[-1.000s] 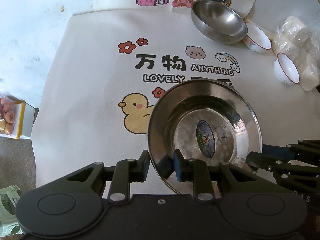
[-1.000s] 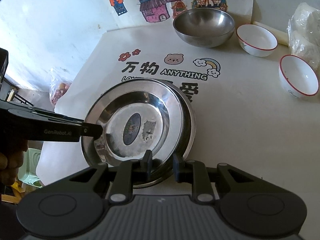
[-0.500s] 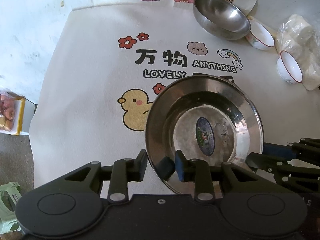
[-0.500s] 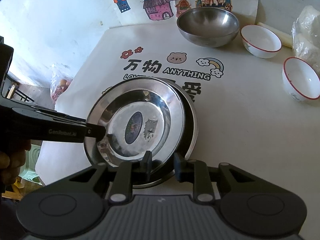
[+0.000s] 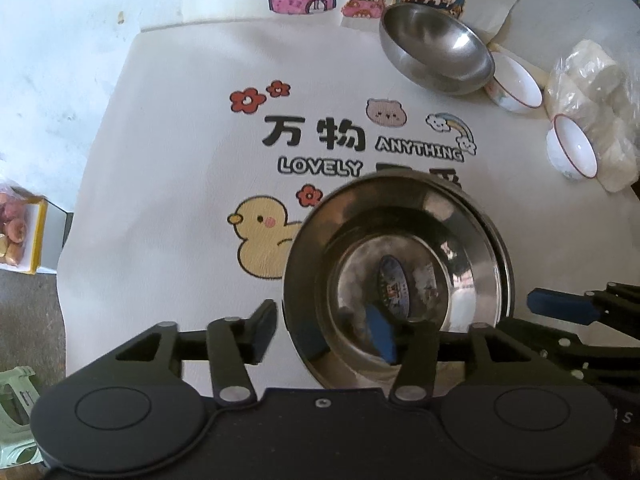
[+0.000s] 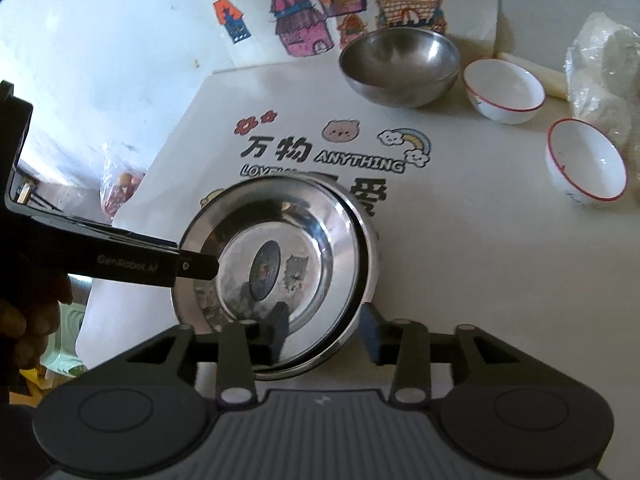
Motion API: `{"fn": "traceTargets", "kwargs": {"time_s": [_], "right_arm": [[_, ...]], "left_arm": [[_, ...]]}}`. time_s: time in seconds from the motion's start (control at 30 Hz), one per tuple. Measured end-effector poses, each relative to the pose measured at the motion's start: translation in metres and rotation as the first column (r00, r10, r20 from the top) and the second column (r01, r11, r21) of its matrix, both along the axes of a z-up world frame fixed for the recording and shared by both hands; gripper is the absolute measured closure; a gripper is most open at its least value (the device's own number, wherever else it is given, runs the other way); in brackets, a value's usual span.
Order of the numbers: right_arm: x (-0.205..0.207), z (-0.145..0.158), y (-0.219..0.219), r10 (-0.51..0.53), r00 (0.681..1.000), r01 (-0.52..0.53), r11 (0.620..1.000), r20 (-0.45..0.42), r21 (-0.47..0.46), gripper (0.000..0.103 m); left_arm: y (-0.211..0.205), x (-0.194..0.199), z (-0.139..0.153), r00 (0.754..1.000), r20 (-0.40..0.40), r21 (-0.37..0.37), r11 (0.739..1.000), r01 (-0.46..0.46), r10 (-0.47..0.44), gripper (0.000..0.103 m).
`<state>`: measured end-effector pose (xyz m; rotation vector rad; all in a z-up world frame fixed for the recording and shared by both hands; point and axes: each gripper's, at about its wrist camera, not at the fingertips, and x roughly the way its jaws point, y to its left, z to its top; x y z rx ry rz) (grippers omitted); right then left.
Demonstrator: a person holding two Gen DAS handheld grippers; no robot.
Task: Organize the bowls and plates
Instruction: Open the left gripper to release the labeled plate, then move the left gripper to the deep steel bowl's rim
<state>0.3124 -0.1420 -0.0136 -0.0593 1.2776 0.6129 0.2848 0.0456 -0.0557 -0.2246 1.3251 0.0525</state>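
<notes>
A steel plate (image 5: 400, 240) with an oval sticker in its middle lies nested on a second steel plate (image 5: 502, 248), whose rim shows at the right. My left gripper (image 5: 324, 334) straddles the top plate's near-left rim. Its jaws are opening and the pads stand off the metal. My right gripper (image 6: 326, 332) straddles the near rim of the steel plate (image 6: 280, 248) in the right wrist view. Its jaws are opening too, clear of the rim. A deep steel bowl (image 6: 400, 66) and two white red-rimmed bowls (image 6: 504, 90) (image 6: 586, 164) stand at the back right.
The plates rest on a cream cloth (image 5: 180, 184) printed with a duck and lettering. A plastic bag of white lumps (image 5: 592, 92) lies at the far right. A box of fruit (image 5: 16, 236) and a green stool (image 5: 16, 400) sit below the table's left edge.
Both grippers have spread their jaws and let go of the top plate's rim. The top plate has settled into the lower plate.
</notes>
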Motion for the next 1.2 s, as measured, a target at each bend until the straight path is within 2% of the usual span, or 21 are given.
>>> {"fn": "traceTargets", "kwargs": {"time_s": [0.07,0.13,0.23,0.3,0.43,0.57,0.7,0.83,0.97,1.07,1.2], "right_arm": [[0.001,0.001,-0.005,-0.020,1.000,0.020,1.000,0.002,0.005,0.047],[0.003,0.001,-0.009,-0.041,0.999,0.041,0.999,0.004,0.007,0.033],[0.005,0.000,-0.015,-0.075,0.997,0.075,0.997,0.003,0.019,0.018],[0.006,-0.002,-0.019,-0.099,0.995,0.099,0.995,0.000,0.027,0.012],[0.010,-0.006,-0.030,-0.161,0.987,0.161,0.986,-0.014,0.050,0.002],[0.019,-0.009,-0.041,-0.248,0.969,0.248,0.966,-0.005,0.077,0.000],[0.040,-0.012,-0.047,-0.351,0.936,0.349,0.931,0.007,0.108,0.000],[0.069,-0.018,-0.046,-0.441,0.897,0.437,0.887,-0.001,0.148,0.000],[0.094,-0.028,-0.040,-0.495,0.869,0.489,0.856,-0.011,0.168,0.000],[0.111,-0.034,-0.035,-0.512,0.859,0.507,0.846,-0.009,0.166,0.000],[0.130,-0.042,-0.027,-0.537,0.843,0.533,0.832,-0.017,0.154,0.000]], "left_arm": [[0.001,0.003,0.003,1.000,0.015,0.012,1.000,-0.011,0.011,0.036],[0.003,0.007,0.006,0.999,0.031,0.021,0.999,-0.028,0.028,0.029],[0.007,0.017,0.010,0.997,0.059,0.031,0.998,-0.059,0.057,0.015],[0.010,0.027,0.011,0.996,0.063,0.031,0.997,-0.070,0.068,0.002],[0.015,0.052,0.008,0.994,0.050,0.008,0.996,-0.094,0.093,0.001],[0.016,0.081,0.006,0.995,0.070,-0.028,0.997,-0.071,0.073,0.001],[0.010,0.118,0.011,0.987,0.160,-0.019,1.000,-0.005,0.008,0.001],[0.006,0.158,0.012,0.974,0.224,-0.021,0.999,0.025,-0.020,0.001],[0.006,0.192,0.003,0.973,0.226,-0.008,0.999,0.039,-0.036,0.001],[0.007,0.208,-0.005,0.975,0.214,0.020,0.999,0.049,-0.053,0.001],[0.009,0.223,-0.017,0.981,0.188,0.006,0.998,0.056,-0.056,0.001]]}}
